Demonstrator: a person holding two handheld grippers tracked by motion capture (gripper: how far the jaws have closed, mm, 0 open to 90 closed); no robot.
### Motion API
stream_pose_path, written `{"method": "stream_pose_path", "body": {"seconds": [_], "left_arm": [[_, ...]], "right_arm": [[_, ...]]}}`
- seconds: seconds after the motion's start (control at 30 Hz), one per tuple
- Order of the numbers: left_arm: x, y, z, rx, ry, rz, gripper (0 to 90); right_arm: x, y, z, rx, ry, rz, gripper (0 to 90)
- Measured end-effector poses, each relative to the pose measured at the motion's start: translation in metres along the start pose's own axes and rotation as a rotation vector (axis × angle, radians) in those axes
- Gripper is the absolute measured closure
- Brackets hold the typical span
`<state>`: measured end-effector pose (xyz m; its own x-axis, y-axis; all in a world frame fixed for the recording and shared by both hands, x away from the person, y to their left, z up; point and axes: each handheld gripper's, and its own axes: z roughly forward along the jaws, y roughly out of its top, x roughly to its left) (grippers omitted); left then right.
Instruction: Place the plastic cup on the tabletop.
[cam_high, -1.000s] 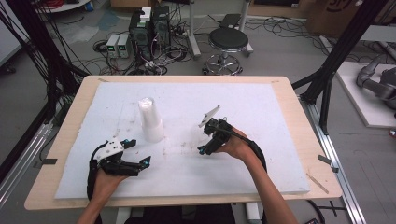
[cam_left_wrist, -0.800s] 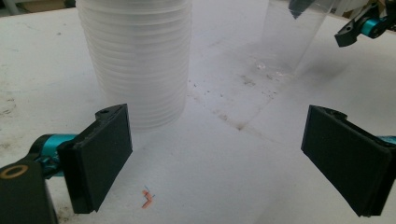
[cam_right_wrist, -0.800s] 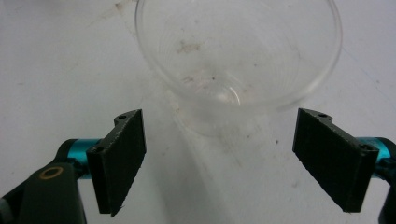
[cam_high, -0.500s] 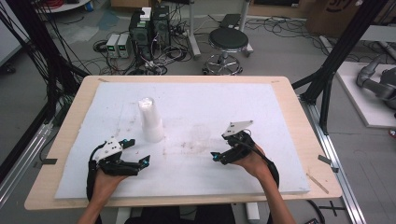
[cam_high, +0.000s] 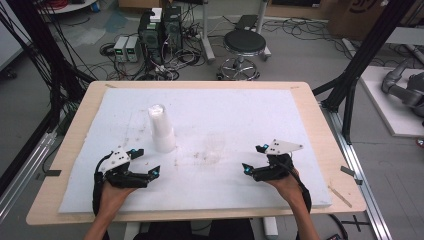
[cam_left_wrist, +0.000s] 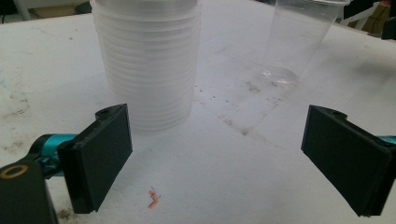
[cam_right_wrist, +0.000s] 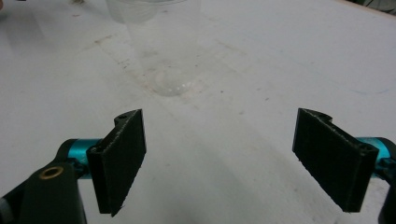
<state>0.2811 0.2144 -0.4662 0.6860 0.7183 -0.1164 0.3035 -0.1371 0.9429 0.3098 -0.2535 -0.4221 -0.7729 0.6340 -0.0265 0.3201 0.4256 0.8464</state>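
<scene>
1. Nearest the person's edge of the table (cam_high: 310, 100), two forearms come in and each hand holds a set of tongs low over the white sheet (cam_high: 240, 190) that covers the tabletop.
2. The left tongs (cam_high: 146, 162) sit at the near left, their black jaws standing well apart with nothing between them; a small orange scrap (cam_left_wrist: 152, 198) lies on the sheet just ahead of them.
3. The right tongs (cam_high: 254, 159) rest at the near right, well apart from the left pair, jaws spread wide and holding nothing, with bare sheet between them.
4. A little farther in, between the two hands, a single clear plastic cup (cam_high: 216, 144) stands upright on the sheet. The right gripper view has it straight ahead of the jaws, apart from them; the left gripper view has it off to the upper right.
5. Left of that cup, and close in front of the left tongs, stands the stack of nested translucent cups (cam_high: 161, 127), upright and touched by neither pair.
6. The sheet around both cups is stained and speckled.
7. Beyond the far edge of the table, on the floor, are a round stool (cam_high: 244, 42) and computer boxes among tangled cables (cam_high: 160, 30).
</scene>
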Motion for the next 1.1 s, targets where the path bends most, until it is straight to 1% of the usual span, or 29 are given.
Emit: {"method": "stream_pose_path", "body": {"seconds": [0.1, 0.17, 0.3, 0.33, 0.53, 0.67, 0.73, 1.1], "left_arm": [[-0.001, 0.0, 0.0, 0.003, 0.001, 0.003, 8.6], [-0.001, 0.0, 0.001, 0.004, -0.001, 0.004, 8.6], [-0.001, 0.0, 0.0, 0.002, 0.001, 0.011, 8.5], [-0.002, 0.0, 0.0, 0.0, 0.003, 0.012, 8.6], [-0.001, 0.0, 0.001, 0.009, 0.001, 0.008, 8.6], [-0.002, 0.0, 0.0, 0.005, 0.004, 0.017, 8.6], [-0.002, 0.0, 0.0, 0.004, 0.005, 0.018, 8.6], [-0.002, 0.0, 0.001, 0.013, 0.002, 0.018, 8.6]], "right_arm": [[-0.004, -0.006, -0.004, -0.035, -0.01, 0.027, 17.1], [-0.007, -0.009, -0.006, -0.037, -0.029, 0.031, 17.1], [-0.01, -0.015, -0.008, -0.058, -0.052, 0.047, 17.1], [-0.011, -0.015, -0.009, -0.059, -0.052, 0.057, 17.1], [-0.013, -0.019, -0.011, -0.081, -0.07, 0.058, 17.1], [-0.013, -0.022, -0.011, -0.095, -0.089, 0.067, 17.1], [-0.014, -0.023, -0.01, -0.101, -0.087, 0.079, 17.1], [-0.013, -0.026, -0.006, -0.104, -0.092, 0.058, 17.1]]}}
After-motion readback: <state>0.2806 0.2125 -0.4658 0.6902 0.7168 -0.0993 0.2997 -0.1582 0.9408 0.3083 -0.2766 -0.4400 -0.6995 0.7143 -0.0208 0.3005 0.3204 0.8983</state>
